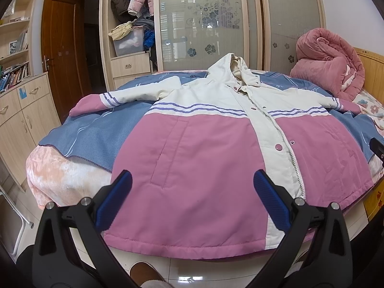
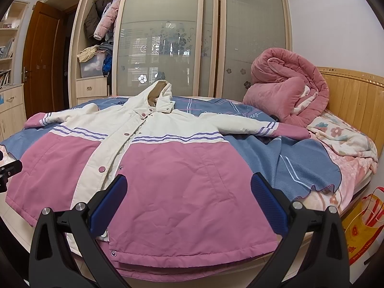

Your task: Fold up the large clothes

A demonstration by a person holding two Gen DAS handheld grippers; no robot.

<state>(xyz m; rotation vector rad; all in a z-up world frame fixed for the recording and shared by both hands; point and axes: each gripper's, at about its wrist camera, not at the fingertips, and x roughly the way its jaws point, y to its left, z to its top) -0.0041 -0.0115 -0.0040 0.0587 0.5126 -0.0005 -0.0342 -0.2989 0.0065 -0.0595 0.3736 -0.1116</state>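
Observation:
A large hooded jacket (image 1: pixel 204 153) (image 2: pixel 172 175), pink below and cream above with purple stripes, lies face up and spread flat on the bed, both sleeves stretched out sideways, hood toward the wardrobe. Its hem hangs over the near bed edge. My left gripper (image 1: pixel 192 182) hovers open above the hem on the jacket's left half, nothing between its blue pads (image 1: pixel 115 199). My right gripper (image 2: pixel 189 187) is open too, above the hem of the right half, holding nothing. Each gripper's tip shows at the other view's edge.
A blue blanket (image 1: pixel 91 134) (image 2: pixel 283 158) covers the bed under the jacket. A rolled pink quilt (image 1: pixel 331 64) (image 2: pixel 285 88) sits at the headboard end. Wardrobe with sliding doors (image 1: pixel 204 24) stands behind the bed, cabinets (image 1: pixel 21 110) at left, a red and yellow bag (image 2: pixel 362 228) on the floor right.

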